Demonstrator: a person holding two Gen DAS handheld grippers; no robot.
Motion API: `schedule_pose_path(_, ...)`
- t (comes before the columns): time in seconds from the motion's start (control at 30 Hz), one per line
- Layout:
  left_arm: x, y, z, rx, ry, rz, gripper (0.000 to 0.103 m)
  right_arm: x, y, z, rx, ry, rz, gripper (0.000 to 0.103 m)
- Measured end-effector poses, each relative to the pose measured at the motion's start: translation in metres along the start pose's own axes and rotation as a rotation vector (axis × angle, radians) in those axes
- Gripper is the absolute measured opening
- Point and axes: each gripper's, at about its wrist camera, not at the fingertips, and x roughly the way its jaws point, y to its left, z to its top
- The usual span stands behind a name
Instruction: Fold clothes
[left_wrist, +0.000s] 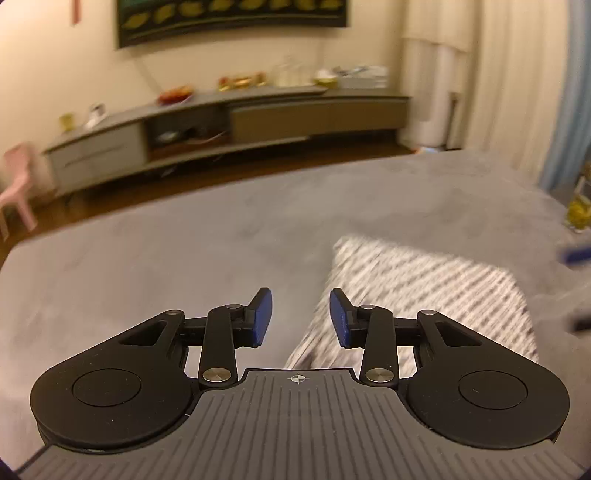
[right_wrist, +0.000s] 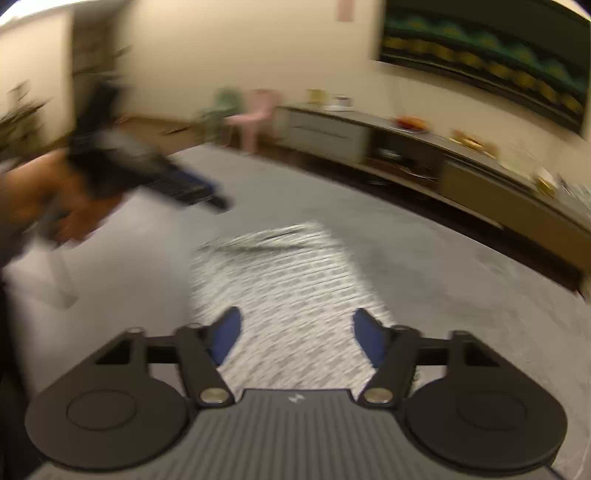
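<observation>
On the grey bed (left_wrist: 184, 240), in the left wrist view, lies one folded garment (left_wrist: 424, 295), white with dark stripes. It sits toward the right side of the bed, its long axis running from the near edge away and to the right, its far corner pointing at the bed's far edge. One left gripper (left_wrist: 301, 317) hangs above the bedspread just left of the garment; its jaws are spread, with nothing between the two blue pads (left_wrist: 264, 317). A blurred bit of blue at the right edge may be the other gripper. Beyond the bed's far edge a long low cabinet (left_wrist: 229, 122) stands against a cream wall under one dark picture (left_wrist: 232, 18). One pink chair (left_wrist: 18, 181) stands at the left, and pale curtains (left_wrist: 517, 74) hang at the right.

In the right wrist view the same single garment (right_wrist: 280, 280) lies in the middle of the bed (right_wrist: 443, 258), its long axis running from the near edge straight away. The right gripper (right_wrist: 295, 339) hovers over its near end, jaws spread wide, holding nothing. The left gripper (right_wrist: 218, 201) shows blurred at the left, held in a hand (right_wrist: 55, 206) above the bed, clear of the garment. The cabinet (right_wrist: 406, 147) runs along the right wall beneath the picture (right_wrist: 487, 55). Two small chairs stand in the far corner, one pink (right_wrist: 255, 114) and one green (right_wrist: 221, 107).
</observation>
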Motion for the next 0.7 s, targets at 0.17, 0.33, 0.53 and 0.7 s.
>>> schedule_pose_path(0.17,0.075,-0.045,0.039,0.282,0.093,-0.036,0.032,0.106,-0.059,0.002,0.054,0.156,-0.085,0.072)
schedule_pose_path(0.33,0.138,-0.051,0.048,0.381,0.199,-0.035,0.030,0.130,-0.075,-0.019,0.137,0.194,0.082,0.050)
schedule_pose_path(0.53,0.168,-0.010,0.048,0.189,0.256,-0.023,0.000,0.110,-0.036,-0.022,-0.115,0.125,0.059,0.021)
schedule_pose_path(0.7,0.142,0.037,0.054,-0.123,0.225,-0.103,0.000,0.098,-0.009,-0.017,-0.275,0.041,-0.014,0.021)
